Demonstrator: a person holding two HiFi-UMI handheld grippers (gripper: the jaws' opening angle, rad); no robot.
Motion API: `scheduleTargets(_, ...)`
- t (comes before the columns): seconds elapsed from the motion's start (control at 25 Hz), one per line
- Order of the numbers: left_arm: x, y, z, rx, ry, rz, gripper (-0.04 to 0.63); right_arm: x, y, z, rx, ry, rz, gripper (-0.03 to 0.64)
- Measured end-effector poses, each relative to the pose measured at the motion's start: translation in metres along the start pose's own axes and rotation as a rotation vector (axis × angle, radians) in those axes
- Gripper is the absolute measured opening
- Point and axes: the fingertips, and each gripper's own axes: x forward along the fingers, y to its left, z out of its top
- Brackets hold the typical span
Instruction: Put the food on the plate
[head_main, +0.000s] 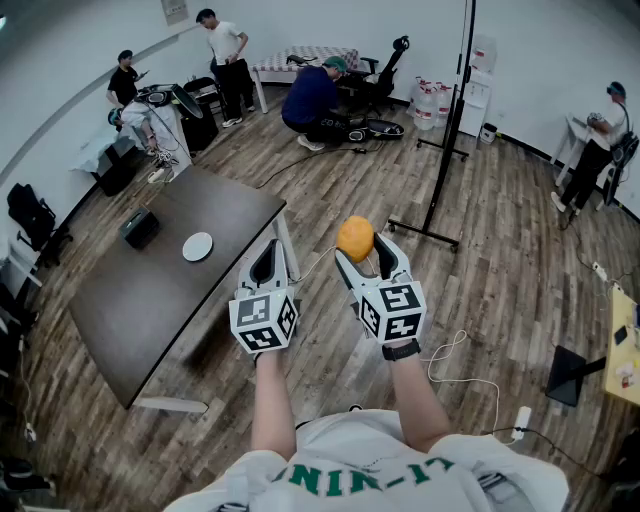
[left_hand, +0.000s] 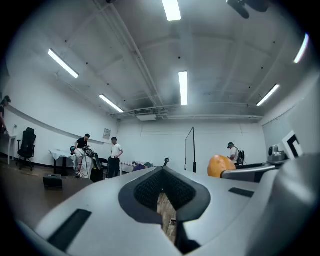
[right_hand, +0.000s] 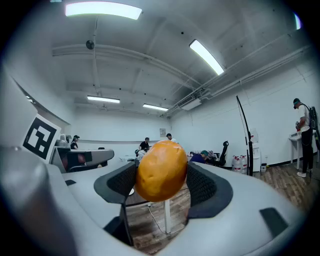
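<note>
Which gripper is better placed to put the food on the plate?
Right. The right gripper grips the food between its jaws. The left gripper, on the side of the plate, has its jaws together and holds nothing.

Held aloft, the orange food (right_hand: 161, 170) fills the gap between the pads of the right gripper (right_hand: 162, 186), hiding from me its far side and the pad faces it touches. In the head view, the dark box (head_main: 140, 228) near the plate (head_main: 197, 246) on the table (head_main: 120, 300) is too small for me to identify. The bottom edge cuts off the wearer's shirt (head_main: 370, 470) and its green lettering; the right edge clips a yellow tabletop (head_main: 627, 345).
</note>
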Motion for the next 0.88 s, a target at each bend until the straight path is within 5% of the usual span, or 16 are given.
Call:
scheduleTargets(0.6,0.016,-0.006,-0.043,-0.013,0.052,0.041,0.014,0.020,-0.016,-0.042,0.074,0.038,0.078,0.331)
scheduleTargets(0.88,0.058,0.043,-0.046,-0.020,0.050,0.065,0.014,0.087,-0.002,-0.041,0.068,0.052,0.119,0.331)
